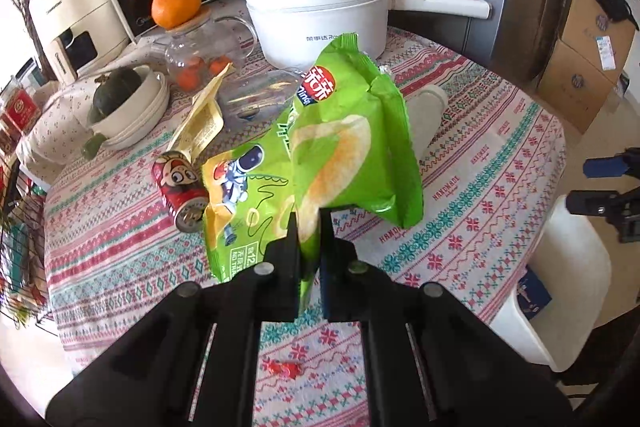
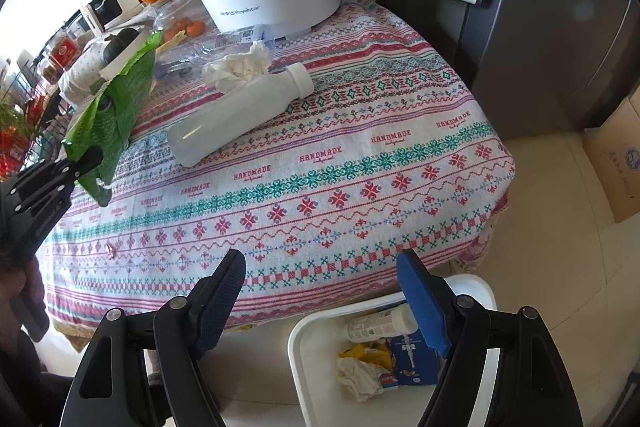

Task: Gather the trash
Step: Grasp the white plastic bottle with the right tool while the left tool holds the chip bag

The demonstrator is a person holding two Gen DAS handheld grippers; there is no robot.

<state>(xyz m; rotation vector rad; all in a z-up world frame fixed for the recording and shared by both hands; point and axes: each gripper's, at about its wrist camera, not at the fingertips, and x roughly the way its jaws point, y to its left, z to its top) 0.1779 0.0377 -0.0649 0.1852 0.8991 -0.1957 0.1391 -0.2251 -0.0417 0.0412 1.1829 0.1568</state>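
left gripper [image 1: 307,217] pinching crinkled green chip bag [image 1: 352,131] by its edge, right gripper [image 2: 322,267] spread

Bright daylight from left, fisheye-warped dark corners, sharp.

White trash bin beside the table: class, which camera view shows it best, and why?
The right wrist view. It looks down into the white trash bin, showing the rim and the trash inside, between the open right gripper fingers. The left wrist view shows only part of its outer side past the table edge, nothing of the contents.
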